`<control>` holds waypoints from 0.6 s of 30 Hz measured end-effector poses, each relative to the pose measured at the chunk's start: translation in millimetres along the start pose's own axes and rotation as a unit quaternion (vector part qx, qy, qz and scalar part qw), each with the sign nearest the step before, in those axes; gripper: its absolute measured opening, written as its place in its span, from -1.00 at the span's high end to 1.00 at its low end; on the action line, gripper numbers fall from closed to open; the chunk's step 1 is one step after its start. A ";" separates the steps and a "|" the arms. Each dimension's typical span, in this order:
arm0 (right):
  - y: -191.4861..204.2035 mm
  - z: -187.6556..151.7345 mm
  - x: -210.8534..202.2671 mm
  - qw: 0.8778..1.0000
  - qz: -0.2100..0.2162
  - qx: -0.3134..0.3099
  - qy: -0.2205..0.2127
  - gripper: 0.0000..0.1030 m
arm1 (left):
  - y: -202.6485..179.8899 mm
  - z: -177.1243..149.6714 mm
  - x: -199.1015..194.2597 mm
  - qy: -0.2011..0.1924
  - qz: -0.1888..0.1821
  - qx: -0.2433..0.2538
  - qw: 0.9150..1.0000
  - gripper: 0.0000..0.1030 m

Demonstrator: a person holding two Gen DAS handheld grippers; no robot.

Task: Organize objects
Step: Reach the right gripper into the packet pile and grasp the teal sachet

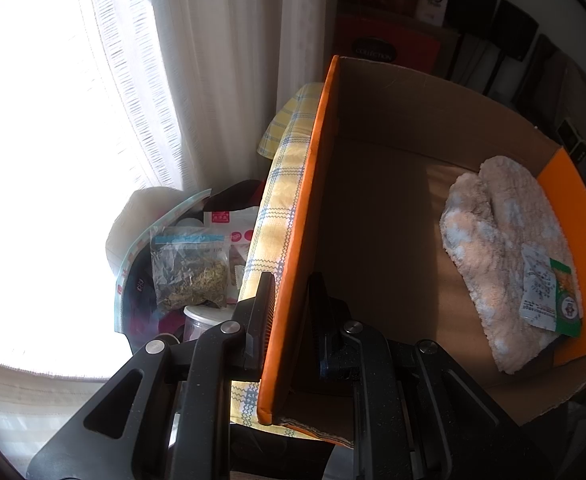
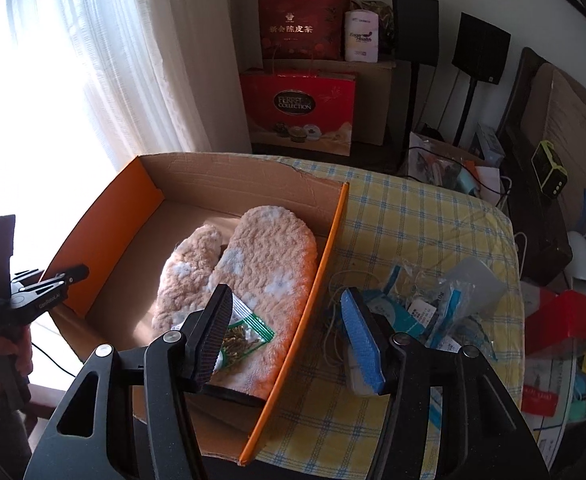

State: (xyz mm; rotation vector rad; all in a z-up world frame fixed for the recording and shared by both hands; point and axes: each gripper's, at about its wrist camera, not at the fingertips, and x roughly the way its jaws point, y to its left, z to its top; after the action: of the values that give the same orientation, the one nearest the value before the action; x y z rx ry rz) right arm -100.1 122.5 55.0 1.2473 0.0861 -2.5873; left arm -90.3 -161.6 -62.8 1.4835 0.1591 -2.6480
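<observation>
With the left gripper (image 1: 287, 320) clamped on the box (image 2: 253, 184) wall, lower centre, and the right gripper (image 2: 283, 336) wide open and empty, a tug could tip the slippers (image 2: 253, 264) (mid-frame, inside).

I am in a home, in a room where people live. A white curtain (image 2: 105, 60) hangs over a bright window. Red gift bags (image 2: 299, 110) sit by the wall, next to black speakers (image 2: 481, 48) on stands. A yellow checked cloth (image 2: 417, 216) covers the table. Fuzzy slippers (image 2: 253, 264) lie in a box (image 2: 229, 176).
</observation>
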 end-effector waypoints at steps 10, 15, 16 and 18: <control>-71.7 -16.6 -19.7 0.998 -0.041 0.057 -0.002 -0.18 | 0.9 1.0 -0.6 0.001 0.000 0.000 1.000 0.70; -106.6 -31.2 -20.2 0.994 -0.067 0.088 0.008 -0.18 | 1.7 0.8 -2.8 0.000 0.000 0.000 1.000 0.70; -112.6 -33.9 -19.3 0.993 -0.070 0.095 0.010 -0.18 | 2.0 0.9 -2.7 0.000 0.000 0.000 1.000 0.70; -122.1 -38.7 -16.5 0.992 -0.071 0.105 0.016 -0.18 | 2.1 1.1 -2.6 0.001 0.000 0.000 1.000 0.70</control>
State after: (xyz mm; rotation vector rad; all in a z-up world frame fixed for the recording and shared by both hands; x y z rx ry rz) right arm -93.1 250.0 35.9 1.4019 -0.0978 -2.7565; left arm -89.6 -163.7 -60.1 1.4850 0.1587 -2.6476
